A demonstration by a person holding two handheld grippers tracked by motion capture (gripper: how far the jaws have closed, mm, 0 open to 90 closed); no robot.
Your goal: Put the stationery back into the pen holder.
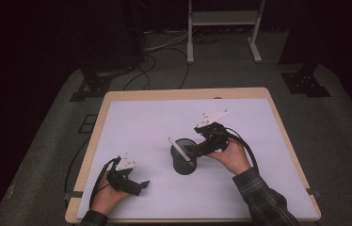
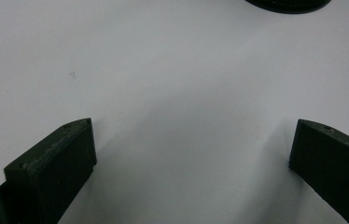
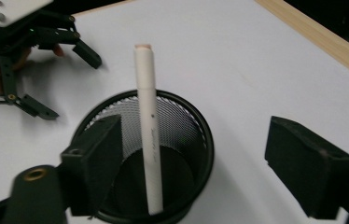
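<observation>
Inside mesh cup [image 3: 182, 140] — white pen [image 3: 148, 135].

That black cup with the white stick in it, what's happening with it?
A person at a table holds a two-jaw gripper in each hand. A white pen stands leaning in the black mesh cup. The right gripper hangs just above the cup, jaws open and gripping nothing. The left gripper rests apart near the table's front edge, also open.

You are holding your left gripper [image 1: 139, 184] low at your near left, jaws spread wide; your right gripper [image 1: 194, 149] is reaching forward, jaws also wide apart.
</observation>
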